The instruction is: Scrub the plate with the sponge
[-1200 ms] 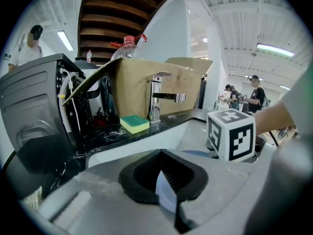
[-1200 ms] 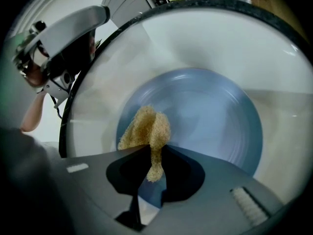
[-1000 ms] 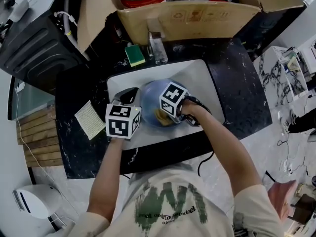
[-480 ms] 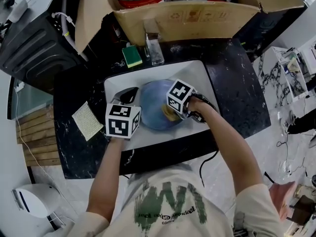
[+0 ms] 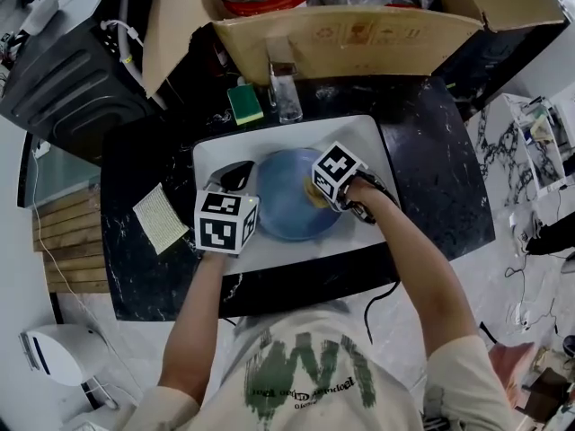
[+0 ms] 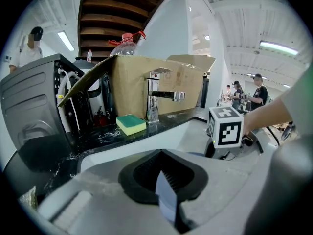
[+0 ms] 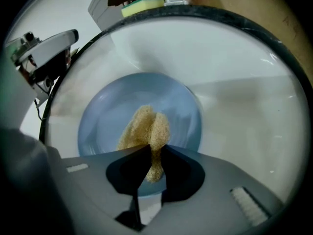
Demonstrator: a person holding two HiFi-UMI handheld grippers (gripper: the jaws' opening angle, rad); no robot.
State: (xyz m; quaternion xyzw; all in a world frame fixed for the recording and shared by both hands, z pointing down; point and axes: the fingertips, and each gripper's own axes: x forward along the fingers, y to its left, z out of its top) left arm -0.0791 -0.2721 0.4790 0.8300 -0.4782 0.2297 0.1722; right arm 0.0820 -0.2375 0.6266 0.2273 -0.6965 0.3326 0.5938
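Observation:
A round blue plate (image 5: 286, 212) lies in the white sink basin (image 5: 377, 151). My right gripper (image 5: 320, 189) is shut on a tan sponge (image 7: 145, 126) and presses it onto the plate (image 7: 105, 119), toward the plate's far right part. My left gripper (image 5: 236, 176) sits at the plate's left rim. In the left gripper view its jaws (image 6: 164, 177) stand closed on a thin pale-blue edge, the plate's rim (image 6: 167, 202). The right gripper's marker cube (image 6: 226, 126) shows beyond it.
A green-and-yellow sponge (image 5: 244, 102) lies on the black counter behind the sink, beside the tap (image 5: 286, 88). A cardboard box (image 5: 350, 30) overhangs the back. A mesh cloth (image 5: 162, 218) lies at the left of the sink. People stand in the background (image 6: 257, 94).
My right gripper has slid the tan sponge across the plate, from its near middle toward the far right. The left gripper has stayed at the plate's left rim.

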